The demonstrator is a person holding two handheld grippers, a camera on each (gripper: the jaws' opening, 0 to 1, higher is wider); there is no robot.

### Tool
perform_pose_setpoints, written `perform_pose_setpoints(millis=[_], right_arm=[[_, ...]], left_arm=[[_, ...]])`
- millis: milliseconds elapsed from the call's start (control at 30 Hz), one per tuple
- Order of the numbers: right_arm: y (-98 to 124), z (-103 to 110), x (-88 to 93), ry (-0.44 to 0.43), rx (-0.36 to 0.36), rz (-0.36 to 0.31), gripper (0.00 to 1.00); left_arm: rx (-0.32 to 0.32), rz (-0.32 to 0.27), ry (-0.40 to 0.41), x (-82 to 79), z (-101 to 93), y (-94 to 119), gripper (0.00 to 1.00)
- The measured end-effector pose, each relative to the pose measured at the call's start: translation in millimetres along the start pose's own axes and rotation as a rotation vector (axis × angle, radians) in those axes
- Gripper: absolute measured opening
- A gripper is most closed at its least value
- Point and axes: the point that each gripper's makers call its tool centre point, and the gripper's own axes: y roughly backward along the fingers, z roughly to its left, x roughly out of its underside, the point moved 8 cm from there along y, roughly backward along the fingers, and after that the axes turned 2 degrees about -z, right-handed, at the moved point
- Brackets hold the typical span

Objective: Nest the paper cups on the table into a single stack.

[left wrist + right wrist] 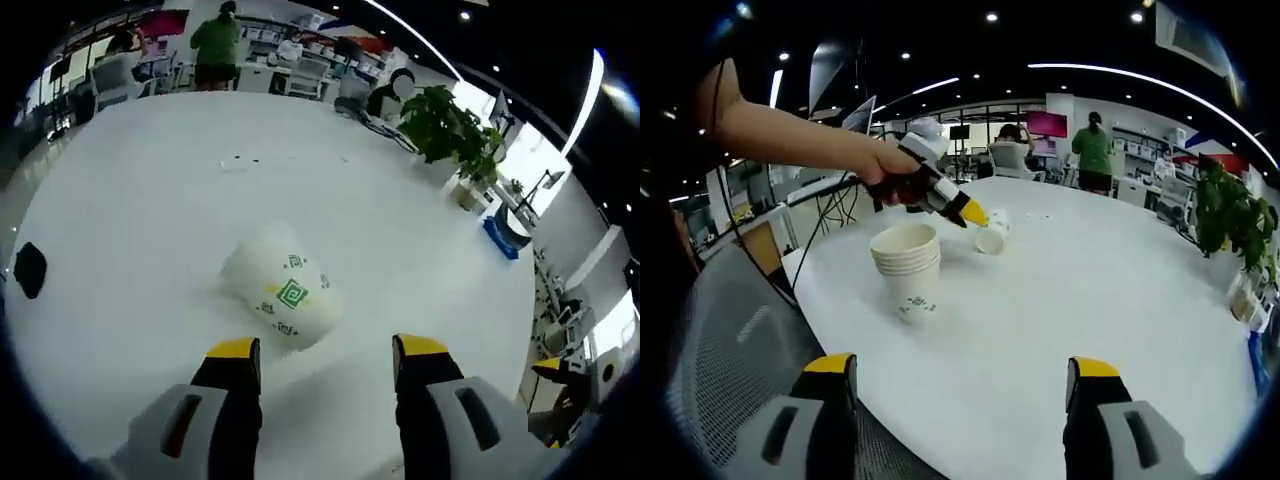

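Now, left gripper view: left gripper [327, 362] jaws apart, empty — fallen paper cup [282, 290] on table [150, 180] at 11 o'clock, just ahead. Approach square, pinch near rim.

Right gripper view: right gripper [960, 378] jaws apart, empty; cup stack [908, 262] upright at 11 o'clock — keep clear.

A white paper cup printed with a green square emblem [283, 291] lies on its side on the wide white round table [150, 200], its surface free of any grip. The left gripper [327, 362], with grey bodies and yellow-tipped black jaws, is on the near side of the cup; its jaws stand spread apart with nothing between them. A flat black object [29, 269] sits at the table edge, well left of the cup. A leafy green potted plant [452, 135] stands well beyond the cup to the right. A person in a green top [216, 47] stands past the table's far edge.
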Motion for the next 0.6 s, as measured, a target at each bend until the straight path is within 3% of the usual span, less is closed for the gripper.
perform_pose_setpoints(millis=[200, 333, 600], right_arm=[[-0.5, -0.2, 0.2, -0.002, -0.002, 0.004, 0.86], [-0.7, -1.1, 0.2, -0.004, 0.0, 0.004, 0.86], [-0.9, -2.7, 1.5, -0.005, 0.002, 0.011, 0.86]], left_arm=[[-0.081, -0.025, 0.113, -6.3, 10.5, -22.8, 0.53], [-0.109, -0.067, 0.189, -4.3, 3.3, -28.9, 0.53], [-0.161, -0.078, 0.237, -2.6, 11.1, -42.0, 0.46]])
